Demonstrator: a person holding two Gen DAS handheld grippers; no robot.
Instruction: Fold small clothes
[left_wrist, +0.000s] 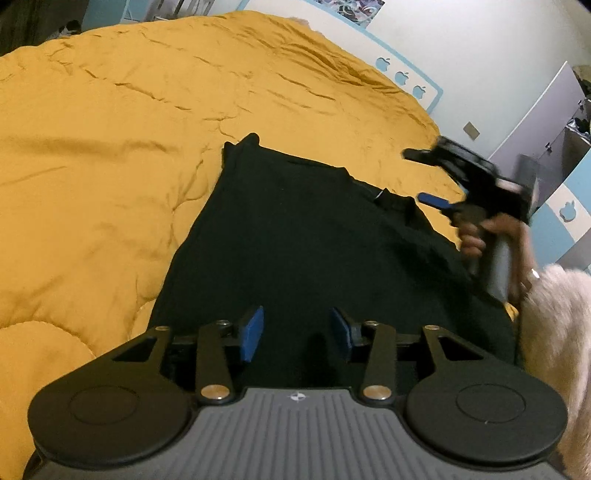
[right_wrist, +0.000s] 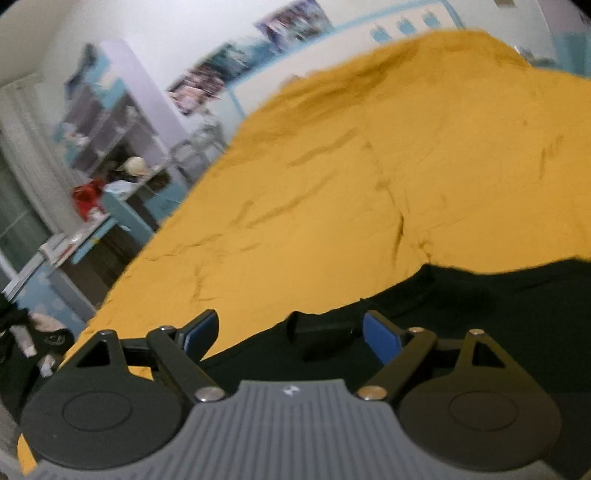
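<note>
A black garment lies spread flat on a mustard-yellow quilt. My left gripper is open and empty, its blue pads hovering over the garment's near edge. In the left wrist view the right gripper is held by a hand at the garment's far right corner, above the cloth. In the right wrist view my right gripper is open and empty, over the garment's edge where it meets the quilt. That view is blurred.
The quilt covers the whole bed. A white and blue headboard runs along the wall. Shelves and a cluttered desk stand beside the bed. A fluffy pale sleeve is at the right edge.
</note>
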